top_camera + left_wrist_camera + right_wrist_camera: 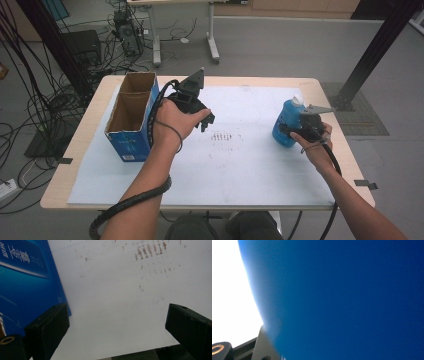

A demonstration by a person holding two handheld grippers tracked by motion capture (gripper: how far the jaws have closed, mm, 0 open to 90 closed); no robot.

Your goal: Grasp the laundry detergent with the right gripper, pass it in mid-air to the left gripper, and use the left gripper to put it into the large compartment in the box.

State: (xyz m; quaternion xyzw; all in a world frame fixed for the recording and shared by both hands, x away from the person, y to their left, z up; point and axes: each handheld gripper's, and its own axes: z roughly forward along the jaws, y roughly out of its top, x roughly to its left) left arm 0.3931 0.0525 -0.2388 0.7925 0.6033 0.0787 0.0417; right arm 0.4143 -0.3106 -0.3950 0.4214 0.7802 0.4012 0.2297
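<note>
Blue bottle (286,125) clamped upright in right tongs (295,131); left tongs (206,120) wide open, empty, beside carton (131,131).

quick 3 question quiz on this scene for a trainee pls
1. True or false: the right gripper is closed on the blue bottle.
2. The left gripper has its jaws: A) apart with nothing between them, B) clamped on a box flap, C) around a bottle.
3. What stands at the left edge of the white mat?

Key: 1 true. 2 A. 3 An open blue cardboard box, brown inside.
</note>
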